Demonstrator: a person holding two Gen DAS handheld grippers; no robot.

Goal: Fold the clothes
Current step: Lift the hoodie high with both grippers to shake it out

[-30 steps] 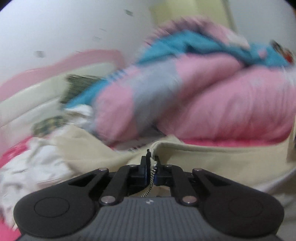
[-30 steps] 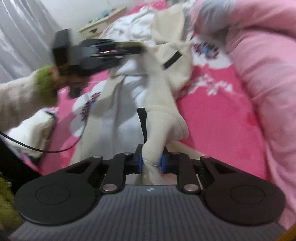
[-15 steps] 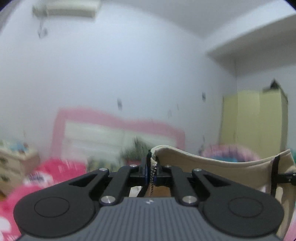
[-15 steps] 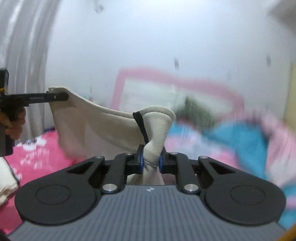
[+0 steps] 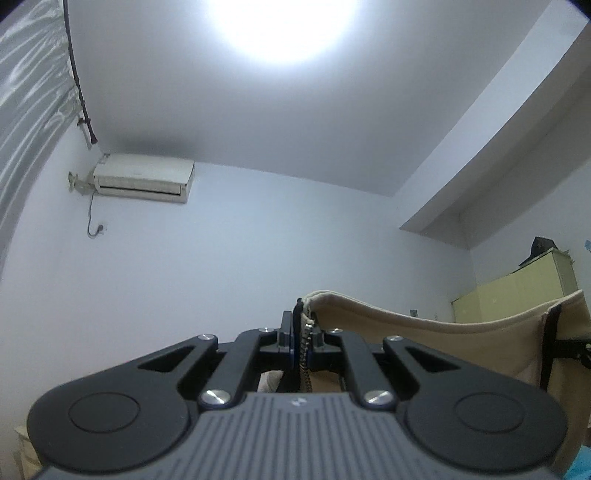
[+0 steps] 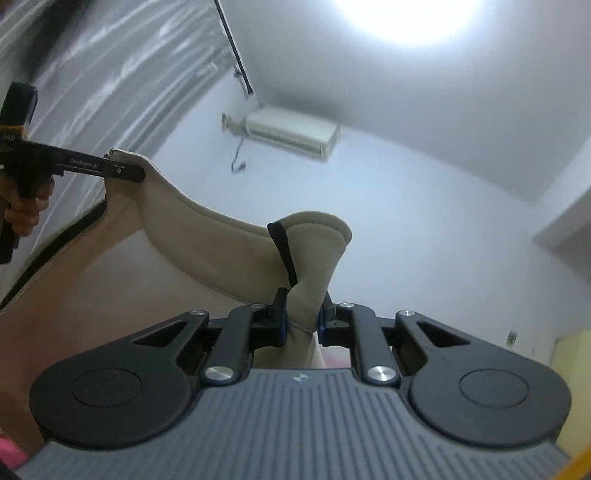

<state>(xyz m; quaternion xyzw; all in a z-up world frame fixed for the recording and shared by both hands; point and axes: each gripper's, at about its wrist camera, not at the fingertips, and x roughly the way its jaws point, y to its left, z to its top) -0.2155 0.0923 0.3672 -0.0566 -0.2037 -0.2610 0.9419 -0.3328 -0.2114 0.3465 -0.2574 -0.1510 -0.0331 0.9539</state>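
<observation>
A beige garment with black trim and a zipper (image 5: 424, 343) hangs stretched between both grippers, lifted high in the air. My left gripper (image 5: 303, 334) is shut on its zippered edge. My right gripper (image 6: 302, 321) is shut on a bunched fold of the same garment (image 6: 207, 240). In the right wrist view the left gripper (image 6: 122, 171) shows at far left, clamped on the garment's other corner. In the left wrist view part of the right gripper (image 5: 570, 349) shows at the right edge. The bed below is hidden.
Both cameras tilt up at the white wall and ceiling. An air conditioner (image 5: 142, 177) hangs on the wall. Grey curtains (image 6: 122, 74) are at the left. A yellow wardrobe (image 5: 524, 291) stands at the right. A ceiling light (image 5: 288, 26) glares overhead.
Both grippers rose from the bed, lifting the beige garment and spreading it between them. The views tilted from bedding up to wall and ceiling.
</observation>
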